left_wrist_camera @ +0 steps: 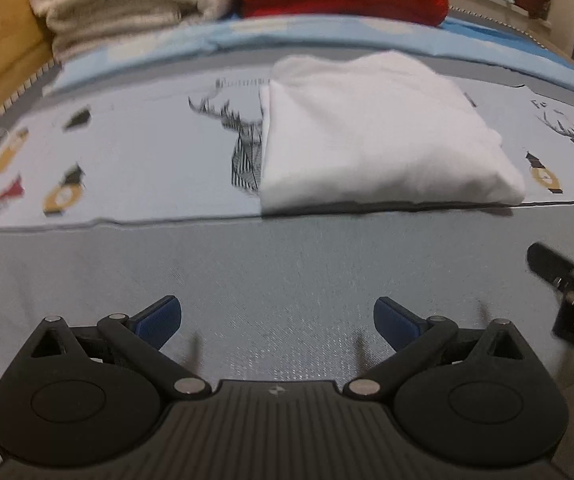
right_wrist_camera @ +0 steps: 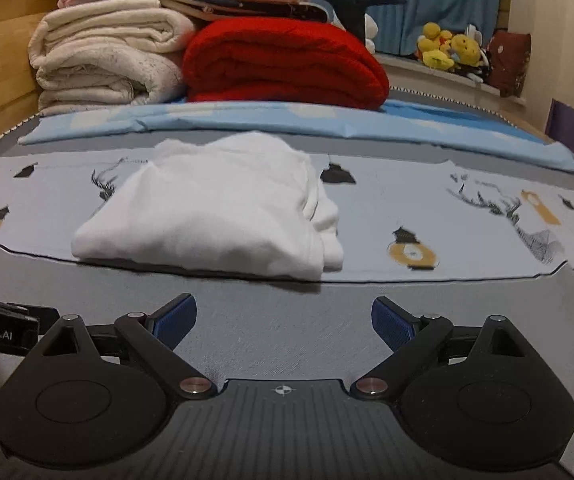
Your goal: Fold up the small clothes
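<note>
White folded garment (right_wrist_camera: 203,216) on a pale sheet (right_wrist_camera: 407,208) printed with black stags and mustard clocks — red blanket (right_wrist_camera: 283,60), cream blanket (right_wrist_camera: 103,56) behind.

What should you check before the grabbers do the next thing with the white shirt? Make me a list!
1. Left gripper open with nothing between its fingers: ok.
2. Right gripper open with nothing between its fingers: ok.
3. White garment lies folded in a bundle on the printed sheet: ok.
4. Fold is neat: not ok; in the right wrist view a loose bunch of cloth sticks out at the bundle's right side.
5. Both grippers clear of the garment, over the bare grey cover: ok.
6. Another small garment waiting to be folded: cannot tell; only the stacked blankets show behind.
</note>
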The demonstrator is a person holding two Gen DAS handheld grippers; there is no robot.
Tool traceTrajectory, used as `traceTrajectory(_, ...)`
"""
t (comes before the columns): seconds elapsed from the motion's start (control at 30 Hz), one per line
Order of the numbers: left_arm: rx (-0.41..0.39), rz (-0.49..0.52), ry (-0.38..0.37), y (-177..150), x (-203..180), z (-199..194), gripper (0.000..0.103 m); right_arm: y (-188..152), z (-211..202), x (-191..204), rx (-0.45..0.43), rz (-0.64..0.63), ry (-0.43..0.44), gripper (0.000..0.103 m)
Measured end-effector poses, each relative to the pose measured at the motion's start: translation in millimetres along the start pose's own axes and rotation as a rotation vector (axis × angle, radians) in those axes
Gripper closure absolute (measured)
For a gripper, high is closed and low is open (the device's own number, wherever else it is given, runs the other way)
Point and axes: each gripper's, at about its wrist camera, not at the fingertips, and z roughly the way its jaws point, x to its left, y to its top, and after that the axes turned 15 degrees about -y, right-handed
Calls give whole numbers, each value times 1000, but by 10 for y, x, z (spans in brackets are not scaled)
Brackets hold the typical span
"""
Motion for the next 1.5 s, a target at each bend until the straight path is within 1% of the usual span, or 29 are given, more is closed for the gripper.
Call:
traceTrajectory(0.13,26,-33,-5,12,30,117,0,-60,85,56,-9,-47,-2,8)
traceTrajectory(0.4,43,-14,5,-11,14,219,0,-60,133,66,-2,-48,15,8)
traceTrajectory(0.7,25,-5,6,-15,-1,185,1,-79,112,99,-7,-60,32,8)
traceTrajectory(1.5,31,5,8,-28,8,189,0,-74,141,114,4,-58,32,8)
